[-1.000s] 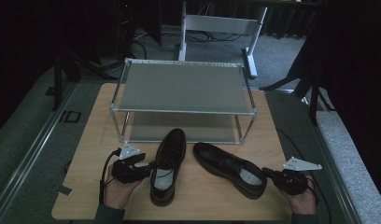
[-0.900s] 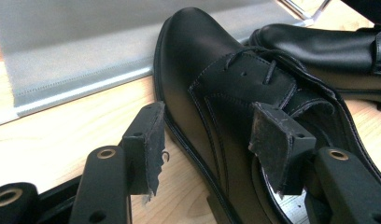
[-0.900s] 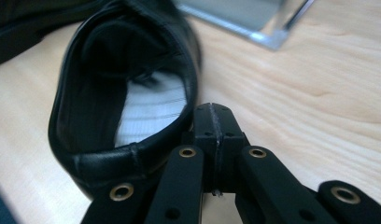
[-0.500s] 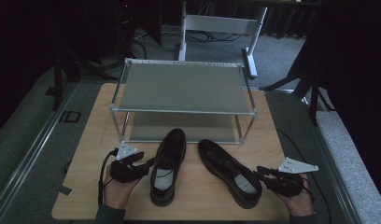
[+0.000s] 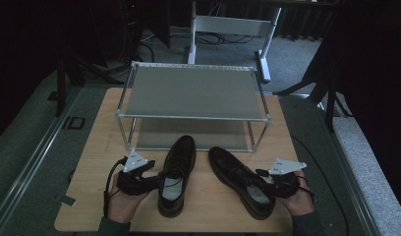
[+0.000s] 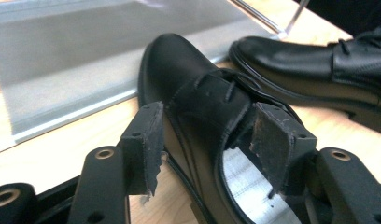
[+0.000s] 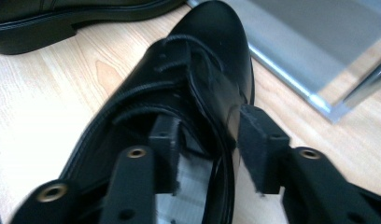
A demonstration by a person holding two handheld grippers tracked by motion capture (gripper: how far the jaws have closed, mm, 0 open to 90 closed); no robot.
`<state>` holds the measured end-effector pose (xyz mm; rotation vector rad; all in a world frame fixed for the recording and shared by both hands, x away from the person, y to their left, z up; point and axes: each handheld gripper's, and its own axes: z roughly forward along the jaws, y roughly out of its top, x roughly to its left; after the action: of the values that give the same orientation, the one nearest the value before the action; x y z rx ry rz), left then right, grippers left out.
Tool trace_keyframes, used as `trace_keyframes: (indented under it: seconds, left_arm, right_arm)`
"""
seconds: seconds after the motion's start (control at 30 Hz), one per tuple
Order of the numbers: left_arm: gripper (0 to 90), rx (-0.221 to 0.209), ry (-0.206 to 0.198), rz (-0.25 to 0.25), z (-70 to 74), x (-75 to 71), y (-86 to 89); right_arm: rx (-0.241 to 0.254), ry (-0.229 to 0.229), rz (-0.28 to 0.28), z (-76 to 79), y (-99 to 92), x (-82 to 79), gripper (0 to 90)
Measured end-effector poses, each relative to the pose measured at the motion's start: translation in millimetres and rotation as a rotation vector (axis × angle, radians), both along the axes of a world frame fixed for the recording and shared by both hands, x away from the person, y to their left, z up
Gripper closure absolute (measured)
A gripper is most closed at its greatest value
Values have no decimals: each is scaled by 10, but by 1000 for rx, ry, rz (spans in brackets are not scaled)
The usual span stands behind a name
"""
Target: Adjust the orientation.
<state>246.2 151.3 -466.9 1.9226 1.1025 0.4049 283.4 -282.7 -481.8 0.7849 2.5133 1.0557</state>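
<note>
In the high view, two black shoes are seen on the wooden worktop [image 5: 90, 147] before a metal rack [image 5: 191, 93]: the left shoe [image 5: 176, 172] beside the left gripper [image 5: 147, 176], the right shoe [image 5: 240, 179] angled toward the right gripper [image 5: 265, 179].

In the left gripper view, the left shoe's [image 6: 198, 116] side wall is straddled by released fingers [image 6: 149, 140], no pad pressing.

In the right gripper view, the right shoe's [image 7: 198, 79] collar edge is flanked by fingers [image 7: 261, 140] just opened, parted from the leather.

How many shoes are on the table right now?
2: the left shoe by the left claw, the right shoe by the right claw, both before the rack.
</note>
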Motion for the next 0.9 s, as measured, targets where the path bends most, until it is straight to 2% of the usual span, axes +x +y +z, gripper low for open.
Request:
trace_keyframes:
  seconds: [0.1,0.2,0.27,0.4,0.43,0.57,0.63,0.8,0.87,0.9]
  left_arm:
    - [427,23,11,-32,-18,15,-53]
    - [426,65,16,-56,-57,35,-122]
    - [426,88,17,-62,-84,57,-173]
    - [429,137,21,-83,-125,134,-251]
    - [432,138,22,-93,-130,154,-265]
    - [437,187,21,-118,-176,199,-363]
    - [430,219,3,-108,-195,203,-412]
    - [516,202,-7,-80,-178,201,-403]
    - [562,226,-35,-79,-171,168,-424]
    - [590,226,-35,-79,-171,168,-424]
  right_arm:
    - [-8,-20,4,20,34,0,647]
    - [2,-5,12,17,13,30,617]
    - [-12,7,7,-6,22,52,582]
    - [-35,12,6,-54,74,102,583]
    - [-38,14,5,-61,87,113,591]
    - [-48,-4,-10,-70,115,101,666]
    - [-47,-21,-28,-71,126,73,711]
    - [-41,-56,-81,-62,159,27,784]
    - [-28,-57,-100,-58,173,23,797]
    - [-28,-57,-100,-58,173,23,797]
